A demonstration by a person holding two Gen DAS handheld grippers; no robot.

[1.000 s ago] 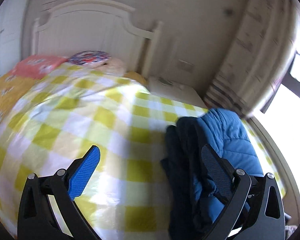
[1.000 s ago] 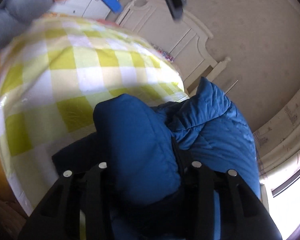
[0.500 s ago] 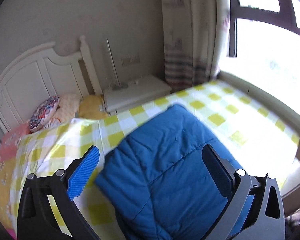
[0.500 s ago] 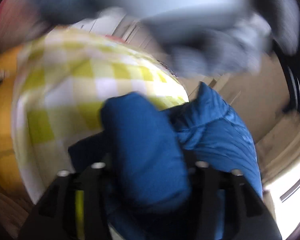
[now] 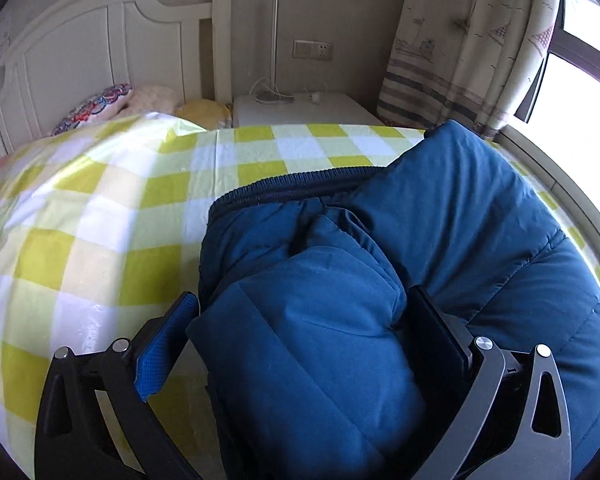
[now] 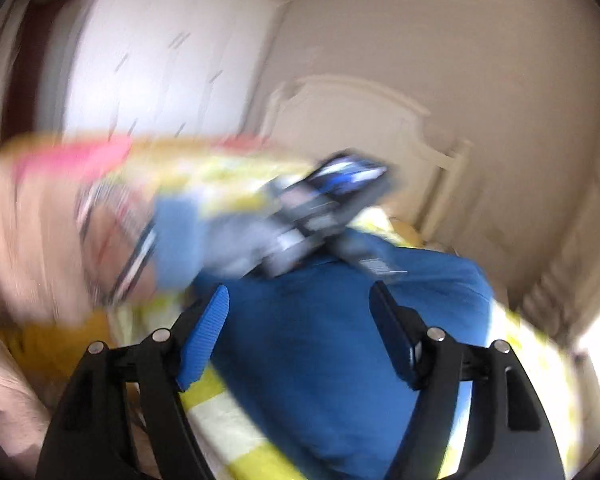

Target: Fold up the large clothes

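Blue puffer jacket on the checked bedspread: a padded fold fills the left tongs, seemingly gripped; right tongs gape empty above it.

A bed with a white headboard carries a yellow-and-white checked sheet; a bulky blue padded jacket lies bunched on the sheet's right part; a patterned cushion and a yellow pillow rest against the headboard.
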